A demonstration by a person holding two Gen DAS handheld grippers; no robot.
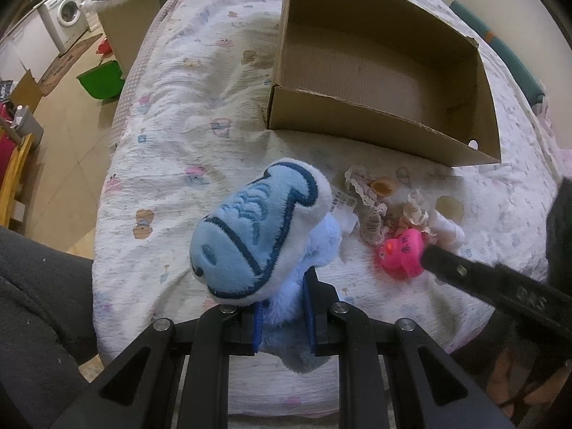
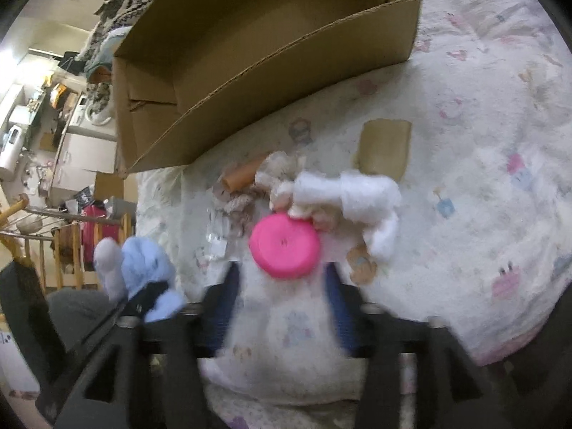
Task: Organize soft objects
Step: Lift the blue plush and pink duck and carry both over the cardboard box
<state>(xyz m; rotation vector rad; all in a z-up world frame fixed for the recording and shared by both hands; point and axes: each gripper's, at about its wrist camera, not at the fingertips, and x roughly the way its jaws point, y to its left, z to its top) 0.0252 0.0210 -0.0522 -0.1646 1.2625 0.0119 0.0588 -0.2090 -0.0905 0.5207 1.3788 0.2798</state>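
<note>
My left gripper (image 1: pixel 284 287) is shut on a blue and white plush toy (image 1: pixel 257 228), held above the quilted bed; the toy also shows in the right wrist view (image 2: pixel 143 275). A pink rubber duck (image 1: pixel 402 252) lies on the bed beside a small doll (image 1: pixel 379 211) with lace and white cotton. In the right wrist view my right gripper (image 2: pixel 282 286) is open, its blue pads either side of the duck's round pink base (image 2: pixel 284 250), not touching it. An open, empty cardboard box (image 1: pixel 379 128) stands behind the toys.
The bed's left edge drops to a tiled floor with a green bin (image 1: pixel 102 78), a washing machine (image 1: pixel 66 14) and a wooden chair (image 1: pixel 16 175). A tan patch (image 2: pixel 384 148) lies on the quilt near the doll.
</note>
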